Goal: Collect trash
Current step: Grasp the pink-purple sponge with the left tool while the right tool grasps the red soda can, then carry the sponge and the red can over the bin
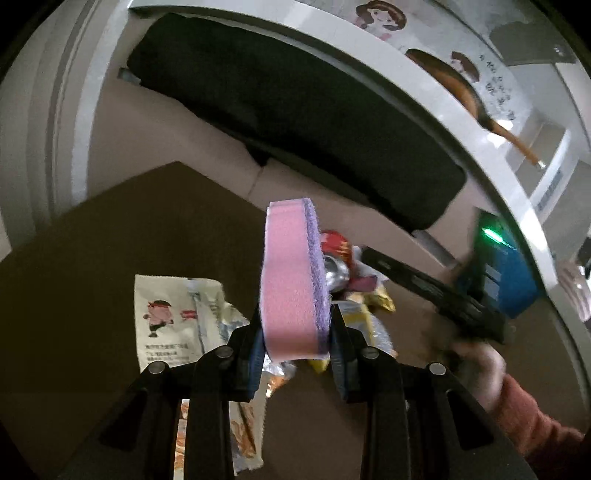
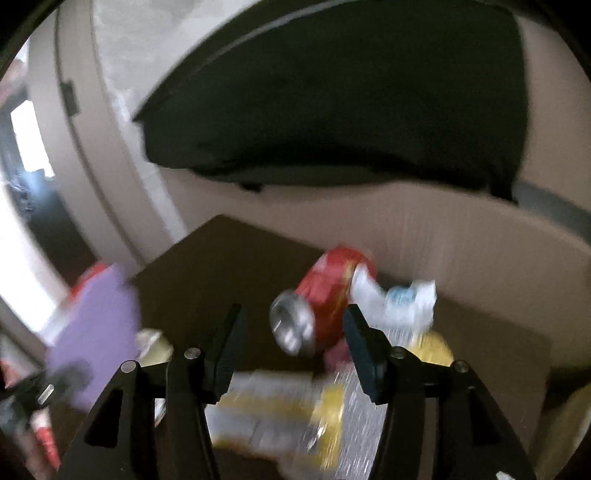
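Left tool (image 1: 295, 332) clamps the pink-and-purple sponge (image 1: 291, 280) upright above the box (image 1: 110, 229), with wrappers (image 1: 177, 314) lying below. Right tool (image 2: 291, 343) spread wide, holding nothing; red can (image 2: 317, 310) lies just beyond its tips among blurred wrappers.

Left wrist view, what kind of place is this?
Probably a home kitchen corner: a cardboard box serving as a trash bin, holding a wrapper and can, with a frying pan on the white counter above.

A home kitchen — a brown wooden-handled frying pan (image 1: 458, 88) sits on the far white counter (image 1: 369, 55), cartoon-girl wall stickers (image 1: 380, 16) behind it.
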